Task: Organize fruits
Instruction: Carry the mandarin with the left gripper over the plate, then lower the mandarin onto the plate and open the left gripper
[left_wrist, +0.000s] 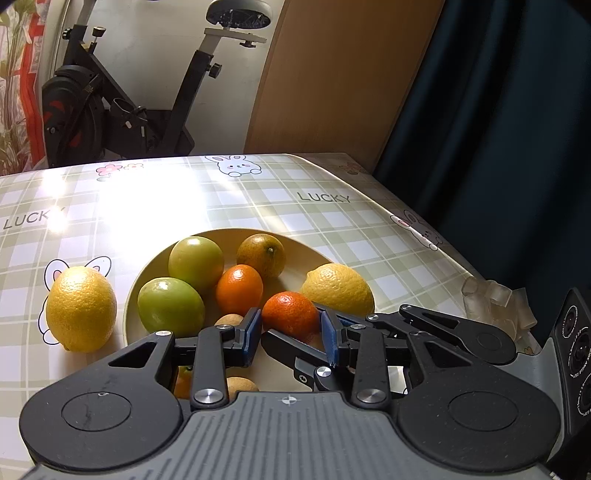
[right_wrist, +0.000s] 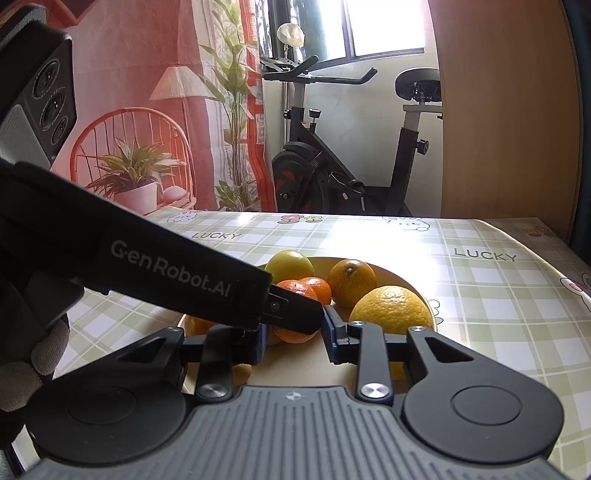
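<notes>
Yellow lemons (left_wrist: 81, 308), two; green fruits (left_wrist: 171, 306), two; tangerines (left_wrist: 290, 314), two.

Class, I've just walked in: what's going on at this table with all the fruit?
A person is sorting fruit with two hand-held grippers. The left hand-held gripper is open around a small orange mandarin in the cream plate, which also holds green fruits, oranges and a lemon. Another lemon sits on the checked tablecloth beside the plate. The right hand-held gripper hangs open over the plate's near edge, holding nothing.
</notes>
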